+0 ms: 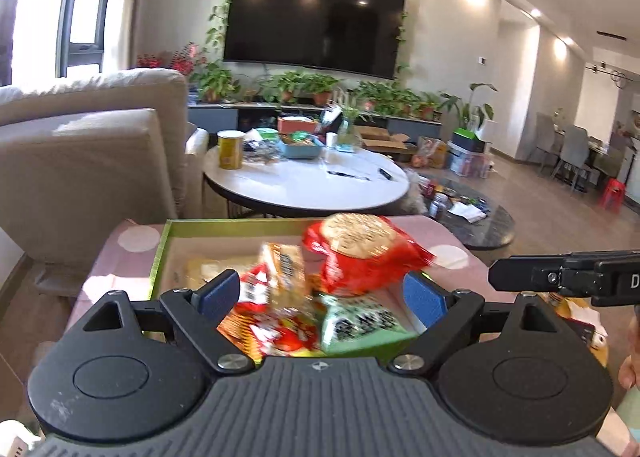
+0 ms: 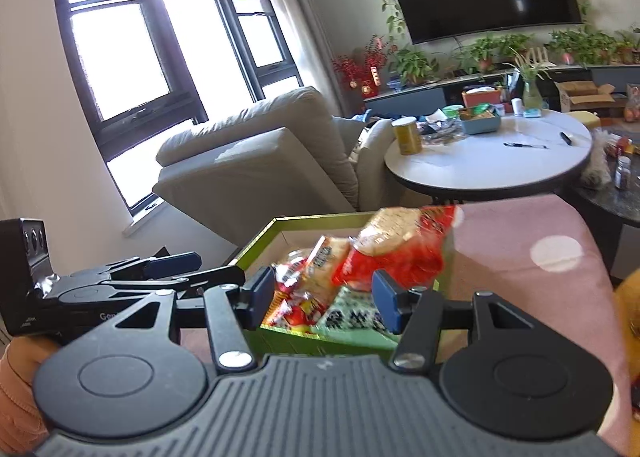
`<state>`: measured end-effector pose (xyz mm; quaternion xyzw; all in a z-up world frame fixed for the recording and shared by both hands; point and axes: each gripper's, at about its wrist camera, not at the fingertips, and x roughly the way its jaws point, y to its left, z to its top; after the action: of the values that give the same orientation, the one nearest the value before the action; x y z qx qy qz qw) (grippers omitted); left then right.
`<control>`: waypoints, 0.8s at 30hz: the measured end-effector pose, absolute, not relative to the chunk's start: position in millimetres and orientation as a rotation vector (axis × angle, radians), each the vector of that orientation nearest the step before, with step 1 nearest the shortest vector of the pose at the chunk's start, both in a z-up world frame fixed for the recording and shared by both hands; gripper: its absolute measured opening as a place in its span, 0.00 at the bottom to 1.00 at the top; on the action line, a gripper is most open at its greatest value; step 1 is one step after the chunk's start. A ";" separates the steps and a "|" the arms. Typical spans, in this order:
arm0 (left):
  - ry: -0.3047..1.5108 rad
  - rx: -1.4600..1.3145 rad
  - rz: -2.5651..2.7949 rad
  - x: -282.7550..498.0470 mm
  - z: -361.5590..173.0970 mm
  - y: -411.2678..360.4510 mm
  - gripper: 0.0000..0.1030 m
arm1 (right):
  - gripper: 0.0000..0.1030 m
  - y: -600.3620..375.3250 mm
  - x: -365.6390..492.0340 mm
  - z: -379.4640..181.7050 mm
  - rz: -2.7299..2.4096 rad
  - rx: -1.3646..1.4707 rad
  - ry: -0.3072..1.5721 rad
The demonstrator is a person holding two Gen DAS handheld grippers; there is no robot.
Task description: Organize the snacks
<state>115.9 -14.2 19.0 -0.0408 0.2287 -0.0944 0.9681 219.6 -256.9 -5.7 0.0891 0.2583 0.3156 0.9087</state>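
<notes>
A green-rimmed cardboard box [image 1: 240,223] sits on a pink dotted surface [image 1: 136,239] and holds several snack packs. A red pack of round crackers [image 1: 360,253] lies on top at the far right, with a green seaweed pack [image 1: 360,323] and small red-and-yellow packs [image 1: 272,297] in front of it. My left gripper [image 1: 320,293] is open, low over the near end of the box, empty. My right gripper [image 2: 325,297] is open and empty over the same box [image 2: 312,221]; the red pack [image 2: 400,253] lies just beyond its fingers. The left gripper also shows in the right wrist view [image 2: 168,265].
A white round table [image 1: 312,185] with a yellow can [image 1: 230,149] and a blue tray [image 1: 302,147] stands beyond the box. A beige sofa [image 1: 80,153] is at the left. A dark low table [image 1: 480,217] with clutter is at the right.
</notes>
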 end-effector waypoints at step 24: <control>0.634 -0.025 -0.365 107.2 -27.7 -78.7 0.85 | 0.74 -337.6 199.6 -104.5 0.342 0.336 0.855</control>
<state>107.2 -78.7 -27.7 -0.0120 0.3101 -0.1786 0.9337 199.6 -337.6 -104.5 0.1614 0.4106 0.1642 0.8823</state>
